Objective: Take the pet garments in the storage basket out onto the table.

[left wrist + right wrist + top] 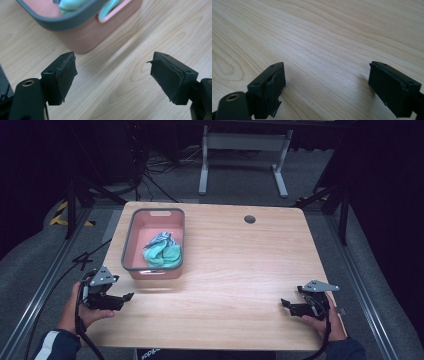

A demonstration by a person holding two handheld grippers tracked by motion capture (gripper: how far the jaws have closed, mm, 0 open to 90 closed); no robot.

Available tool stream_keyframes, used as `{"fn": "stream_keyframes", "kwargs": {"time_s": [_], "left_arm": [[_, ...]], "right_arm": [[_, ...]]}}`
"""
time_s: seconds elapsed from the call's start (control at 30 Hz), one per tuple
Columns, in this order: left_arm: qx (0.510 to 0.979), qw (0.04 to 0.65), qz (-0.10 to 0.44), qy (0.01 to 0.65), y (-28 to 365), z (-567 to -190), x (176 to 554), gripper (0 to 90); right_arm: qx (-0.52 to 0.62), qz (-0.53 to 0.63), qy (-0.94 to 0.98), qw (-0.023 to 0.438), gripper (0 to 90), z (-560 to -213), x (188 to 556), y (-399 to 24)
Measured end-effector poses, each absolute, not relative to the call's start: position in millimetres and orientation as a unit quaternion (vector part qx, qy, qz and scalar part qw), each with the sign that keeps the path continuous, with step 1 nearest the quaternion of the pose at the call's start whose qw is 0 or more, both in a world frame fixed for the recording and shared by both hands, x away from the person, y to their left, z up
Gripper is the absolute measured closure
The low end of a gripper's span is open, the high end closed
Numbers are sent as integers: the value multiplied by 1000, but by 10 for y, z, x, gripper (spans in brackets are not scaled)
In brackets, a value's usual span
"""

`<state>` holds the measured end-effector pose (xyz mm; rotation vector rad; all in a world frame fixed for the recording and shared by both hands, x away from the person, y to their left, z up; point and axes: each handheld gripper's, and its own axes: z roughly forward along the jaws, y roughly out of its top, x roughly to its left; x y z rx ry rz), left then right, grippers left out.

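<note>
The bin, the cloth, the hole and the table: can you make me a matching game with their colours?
Things:
1. bin wall
2. bin rim
3. cloth in the bin
4. hole in the table

Colours:
A. mint green
B. dark, almost black
C. pink
D. grey

Pairs: 1-C, 2-D, 3-A, 4-B
</note>
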<state>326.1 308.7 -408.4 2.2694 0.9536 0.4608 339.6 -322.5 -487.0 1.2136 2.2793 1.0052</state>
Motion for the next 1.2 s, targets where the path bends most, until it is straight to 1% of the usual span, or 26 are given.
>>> {"fn": "stream_keyframes", "kwargs": {"time_s": [0.03,0.27,0.53,0.7,0.73,0.8,1.03,1.2], "left_arm": [[863,308,183,357,3100,-4041,3270,205],[858,326,191,348,3162,-3869,3307,209],[856,328,217,336,3140,-3597,3478,206],[860,320,223,330,3067,-3531,3627,219],[866,312,224,320,3008,-3514,3712,219],[868,311,221,317,2983,-3505,3752,219],[878,301,212,305,2801,-3401,4068,217],[886,288,205,299,2675,-3412,4226,217]], "right_arm": [[430,356,808,185,144,-4870,3395,-3224],[430,357,808,184,144,-4870,3396,-3225],[430,357,809,184,144,-4870,3396,-3225],[430,357,809,184,146,-4870,3395,-3225],[430,357,809,184,146,-4869,3395,-3226],[430,357,809,184,146,-4870,3395,-3225],[430,356,809,184,147,-4870,3394,-3225],[430,356,809,184,147,-4870,3394,-3225]]}}
